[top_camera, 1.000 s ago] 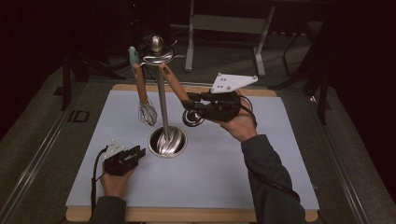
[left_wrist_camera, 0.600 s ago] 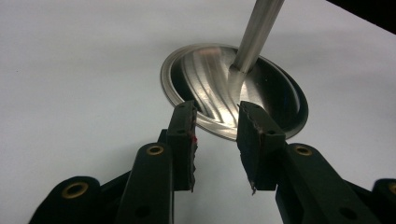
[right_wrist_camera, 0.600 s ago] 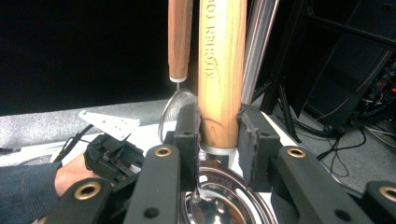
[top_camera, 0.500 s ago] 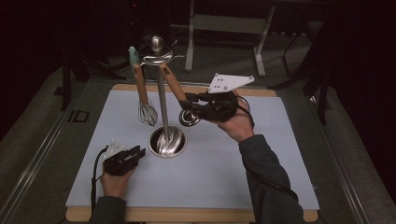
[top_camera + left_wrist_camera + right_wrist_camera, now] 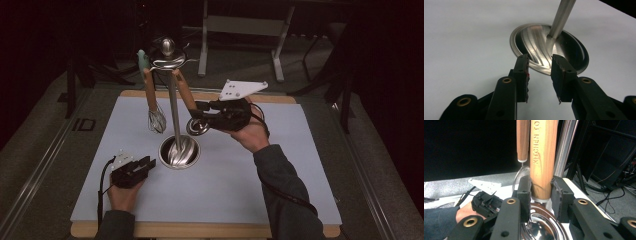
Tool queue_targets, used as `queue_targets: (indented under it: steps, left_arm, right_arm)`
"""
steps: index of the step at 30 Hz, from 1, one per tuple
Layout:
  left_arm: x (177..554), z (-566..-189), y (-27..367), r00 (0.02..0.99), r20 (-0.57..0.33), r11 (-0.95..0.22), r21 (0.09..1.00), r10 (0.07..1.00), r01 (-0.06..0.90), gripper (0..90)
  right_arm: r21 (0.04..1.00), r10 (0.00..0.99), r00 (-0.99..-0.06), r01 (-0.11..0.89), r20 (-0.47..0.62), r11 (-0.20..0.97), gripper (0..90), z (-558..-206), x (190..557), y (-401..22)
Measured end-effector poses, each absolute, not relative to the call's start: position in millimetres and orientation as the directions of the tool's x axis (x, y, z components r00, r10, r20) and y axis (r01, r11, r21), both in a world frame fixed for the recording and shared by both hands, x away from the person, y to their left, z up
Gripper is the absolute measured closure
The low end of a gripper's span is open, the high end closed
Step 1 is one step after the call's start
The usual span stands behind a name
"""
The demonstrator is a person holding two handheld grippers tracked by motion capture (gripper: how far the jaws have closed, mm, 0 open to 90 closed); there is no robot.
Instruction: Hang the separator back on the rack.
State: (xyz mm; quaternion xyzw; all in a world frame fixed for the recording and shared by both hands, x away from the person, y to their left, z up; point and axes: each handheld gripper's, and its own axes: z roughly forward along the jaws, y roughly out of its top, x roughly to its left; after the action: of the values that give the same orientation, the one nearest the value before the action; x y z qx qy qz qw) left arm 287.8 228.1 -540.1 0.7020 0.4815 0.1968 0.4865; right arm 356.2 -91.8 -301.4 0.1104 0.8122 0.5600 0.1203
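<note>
Utensil stand (image 5: pixel 173 107) sits mid tabletop (image 5: pixel 280 165) on the pale mat, steel pole rising from a round dished base (image 5: pixel 179 150) to a knobbed top with hooks. Two wooden-handled tools hang from the top: a whisk (image 5: pixel 152 102) on the left side, hanging nearly straight down, wire head clear of the mat; a slotted spoon (image 5: pixel 190 107) on the right side, swung outward at a slant, its steel bowl near the mat just right of the base. Right gripper (image 5: pixel 199 114) is raised off the tabletop and comes in from the right, jaws clamped on the spoon's wooden handle at its lower end, just above the metal collar; right gripper view shows the handle (image 5: pixel 540 160) pinched between both jaws, printed lettering facing the camera, slotted steel bowl directly below, whisk handle and pole behind. Left gripper (image 5: pixel 145 164) rests low on the mat, front-left of the base, jaws parted with nothing between them. Left gripper view: jaws aimed at the base rim (image 5: pixel 524 53), close but apart from it.
</note>
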Motion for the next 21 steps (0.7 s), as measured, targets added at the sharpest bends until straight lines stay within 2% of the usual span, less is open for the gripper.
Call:
queue_targets:
  steps: [21]
  left_arm:
    - [287.8, -540.0, 228.2, 0.459, -0.192, -0.064, 0.873, 0.867, 0.484, 67.5]
  right_arm:
    - [0.932, 0.338, -0.94, 0.075, -0.054, 0.355, 68.1, -305.6, 360.6, -90.8]
